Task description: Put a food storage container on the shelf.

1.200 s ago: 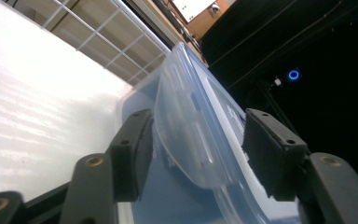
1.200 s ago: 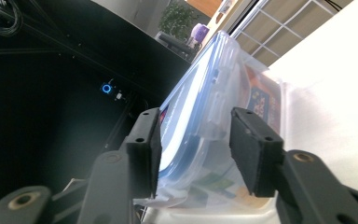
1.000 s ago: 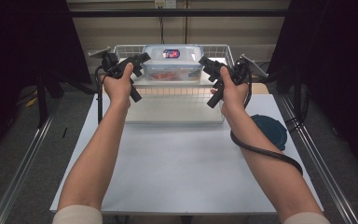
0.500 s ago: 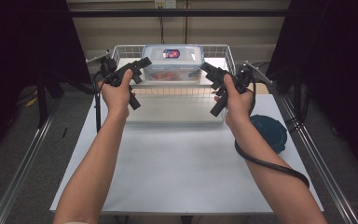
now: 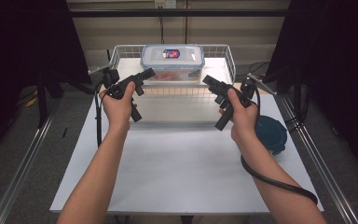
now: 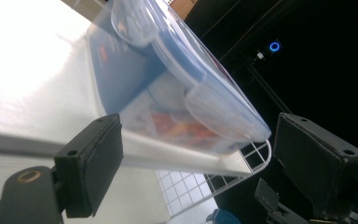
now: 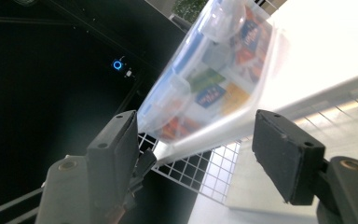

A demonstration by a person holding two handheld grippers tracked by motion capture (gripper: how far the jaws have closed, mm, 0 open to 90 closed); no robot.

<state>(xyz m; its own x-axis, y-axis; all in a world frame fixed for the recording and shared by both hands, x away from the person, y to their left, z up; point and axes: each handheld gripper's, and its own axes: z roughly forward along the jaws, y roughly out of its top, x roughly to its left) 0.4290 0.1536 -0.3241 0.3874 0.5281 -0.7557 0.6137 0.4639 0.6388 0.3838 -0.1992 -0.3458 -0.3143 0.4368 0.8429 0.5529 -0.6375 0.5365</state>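
a: where's the box?
b: the clear box (image 5: 172, 63) sits in the wire basket (image 5: 225, 63), top centre of the frame.
a: your jaws?
b: both my left gripper (image 5: 142, 76) and right gripper (image 5: 210, 83) have just been opening, nothing between them.

Bright overhead light, white glare on surfaces, dark surroundings, soft focus.

Blue round lid (image 5: 270, 134) on white table (image 5: 177, 163), right edge.

Overhead plus two close box (image 5: 172, 62) views
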